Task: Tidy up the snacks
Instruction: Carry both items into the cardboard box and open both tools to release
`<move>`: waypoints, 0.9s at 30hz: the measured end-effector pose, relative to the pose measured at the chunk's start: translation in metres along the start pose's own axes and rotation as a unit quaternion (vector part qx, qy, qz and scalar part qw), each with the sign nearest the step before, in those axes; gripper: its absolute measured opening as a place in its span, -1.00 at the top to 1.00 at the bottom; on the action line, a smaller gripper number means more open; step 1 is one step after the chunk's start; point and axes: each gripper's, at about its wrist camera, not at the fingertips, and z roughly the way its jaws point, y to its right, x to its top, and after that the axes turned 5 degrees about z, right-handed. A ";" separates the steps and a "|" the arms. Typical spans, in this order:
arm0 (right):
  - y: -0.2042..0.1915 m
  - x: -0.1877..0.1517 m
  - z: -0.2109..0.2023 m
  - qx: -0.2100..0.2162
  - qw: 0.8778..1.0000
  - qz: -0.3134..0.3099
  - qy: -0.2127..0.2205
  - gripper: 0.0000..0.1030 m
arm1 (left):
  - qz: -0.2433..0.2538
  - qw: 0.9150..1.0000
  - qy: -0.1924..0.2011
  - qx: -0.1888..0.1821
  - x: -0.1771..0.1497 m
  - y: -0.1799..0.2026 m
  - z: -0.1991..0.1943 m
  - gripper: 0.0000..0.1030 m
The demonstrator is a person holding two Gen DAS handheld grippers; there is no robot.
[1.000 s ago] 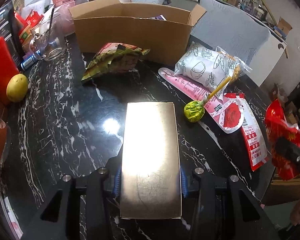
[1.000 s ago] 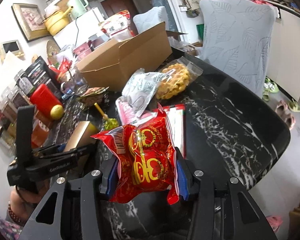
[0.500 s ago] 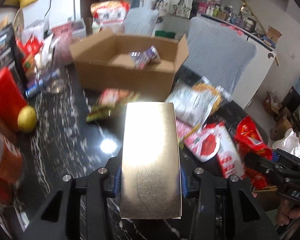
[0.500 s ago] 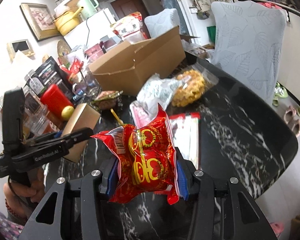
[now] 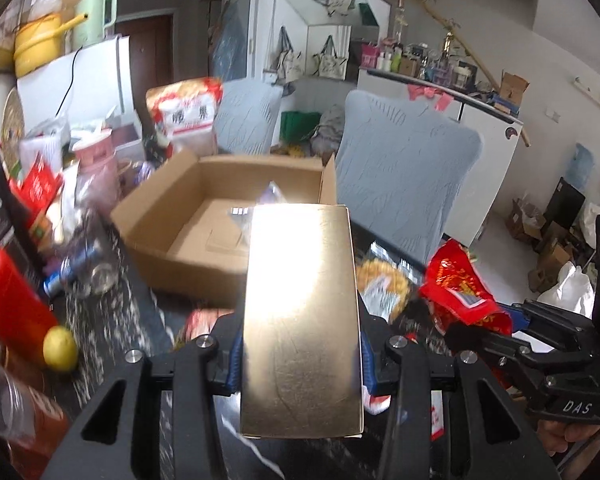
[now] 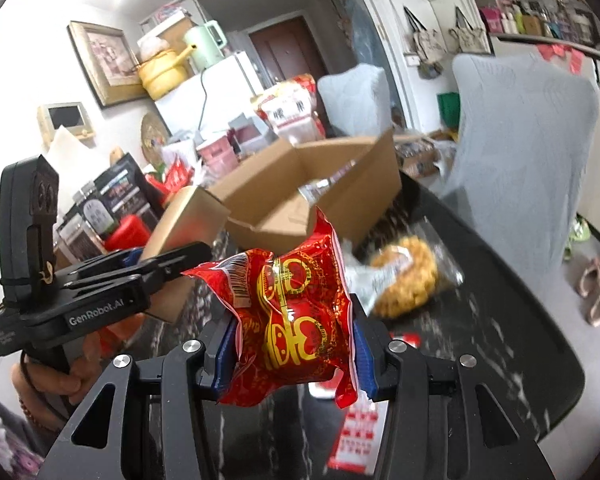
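The left gripper [image 5: 300,364] is clamped across the width of a flat gold-coloured cardboard box [image 5: 300,320], whose long face points forward, a hold that would let the box slide lengthwise into a container. The right gripper [image 6: 292,356] pinches a crinkled red foil snack bag with yellow printing [image 6: 296,320] by its lower half, so the loose upper part stands above the fingers. Both loads are raised above the black marble-patterned table [image 6: 500,320] and aimed at the open brown cardboard carton [image 5: 220,216], which looks like the collecting place; one small shiny packet lies in it, blurred. The carton's near wall and its raised side flap [image 5: 329,184] are the edges to clear, and the floor inside shows plenty of free room. The two tools sit close side by side, so they could knock each other if they went in together. A clear bag of yellow puffed snacks [image 6: 408,280] lies on the table between the grippers and the carton, and a yellow lemon [image 5: 61,349] beside a red plastic container [image 5: 8,300] stands well off to the left.
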 end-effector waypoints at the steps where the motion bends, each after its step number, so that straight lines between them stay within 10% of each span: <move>1: -0.002 0.006 0.002 0.004 1.000 -0.004 0.003 0.07 | 0.002 1.000 0.004 0.000 0.005 -0.001 0.001 0.16; 27: -0.008 0.145 0.087 0.029 0.998 -0.048 0.041 0.07 | 0.015 0.995 0.091 0.025 0.107 -0.067 0.064 0.16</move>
